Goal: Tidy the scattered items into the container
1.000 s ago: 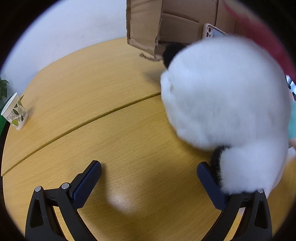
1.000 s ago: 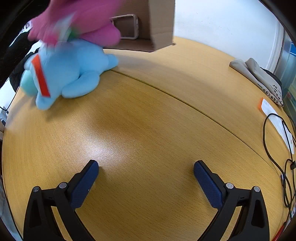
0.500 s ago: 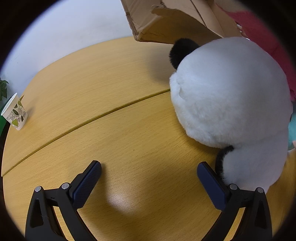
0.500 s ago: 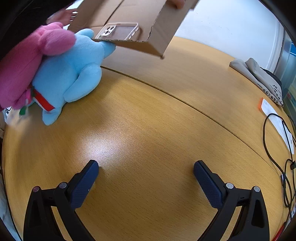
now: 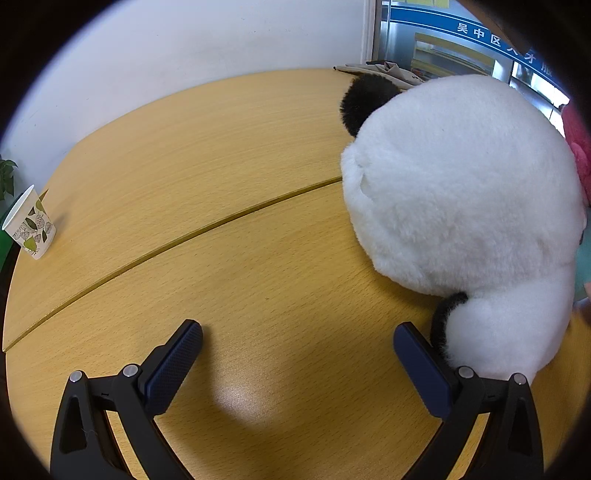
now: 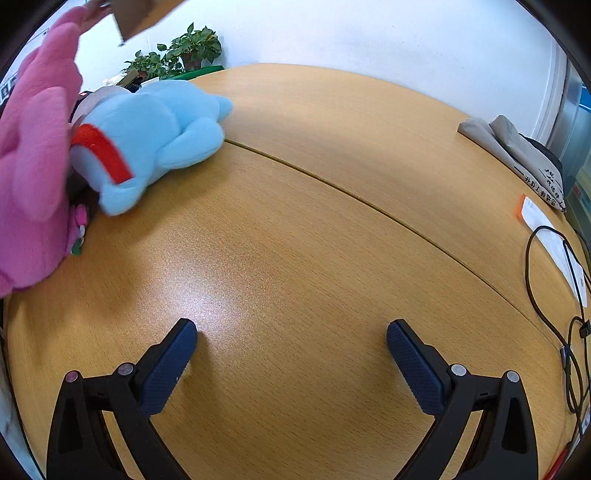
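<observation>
A: Wooden table (image 5: 229, 206), white wall behind. Claws?
B: Left gripper (image 5: 297, 341) spread wide, nothing in it; panda plush (image 5: 458, 192) just beside its right finger. Right gripper (image 6: 291, 338) spread too, nothing in it.
A: Other toys?
B: Blue plush (image 6: 155, 129) lying far left, touching pink plush (image 6: 33, 158). Cardboard box (image 6: 140, 14) only a corner, top edge.

Left gripper (image 5: 297, 354) spread wide, empty; white panda plush (image 5: 461, 192) beside right finger.
</observation>
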The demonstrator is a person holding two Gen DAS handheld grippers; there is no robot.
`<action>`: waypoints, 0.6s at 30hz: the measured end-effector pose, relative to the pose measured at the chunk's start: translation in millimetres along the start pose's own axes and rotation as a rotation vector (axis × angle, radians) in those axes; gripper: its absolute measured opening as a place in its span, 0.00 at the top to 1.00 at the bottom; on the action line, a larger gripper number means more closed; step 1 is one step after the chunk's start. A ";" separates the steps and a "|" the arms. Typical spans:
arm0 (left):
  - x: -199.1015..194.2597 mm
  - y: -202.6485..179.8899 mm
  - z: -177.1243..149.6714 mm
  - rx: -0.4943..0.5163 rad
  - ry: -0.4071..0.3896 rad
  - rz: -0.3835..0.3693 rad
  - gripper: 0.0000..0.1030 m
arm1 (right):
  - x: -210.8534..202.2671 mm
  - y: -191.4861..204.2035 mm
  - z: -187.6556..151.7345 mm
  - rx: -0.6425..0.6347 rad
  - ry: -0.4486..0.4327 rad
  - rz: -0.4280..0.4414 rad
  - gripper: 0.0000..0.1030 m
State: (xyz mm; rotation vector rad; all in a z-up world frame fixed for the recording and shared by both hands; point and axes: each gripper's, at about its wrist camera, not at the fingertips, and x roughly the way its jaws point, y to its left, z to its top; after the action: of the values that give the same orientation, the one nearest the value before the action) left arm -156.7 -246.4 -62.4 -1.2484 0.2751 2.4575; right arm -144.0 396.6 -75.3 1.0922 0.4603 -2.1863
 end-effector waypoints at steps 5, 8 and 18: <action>-0.2 0.0 0.2 0.000 0.000 0.000 0.00 | 0.0 0.0 0.0 0.000 0.000 0.000 0.00; -0.5 0.0 0.3 -0.001 0.000 0.000 0.00 | 0.1 0.0 0.0 0.000 0.000 0.000 0.00; -1.3 -0.3 0.6 -0.001 0.000 0.001 0.00 | 0.9 -0.7 0.0 0.000 0.000 0.000 0.00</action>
State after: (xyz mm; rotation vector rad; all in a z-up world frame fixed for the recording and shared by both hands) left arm -156.4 -246.2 -60.9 -1.2492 0.2748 2.4581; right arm -144.8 396.7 -76.0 1.0923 0.4602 -2.1861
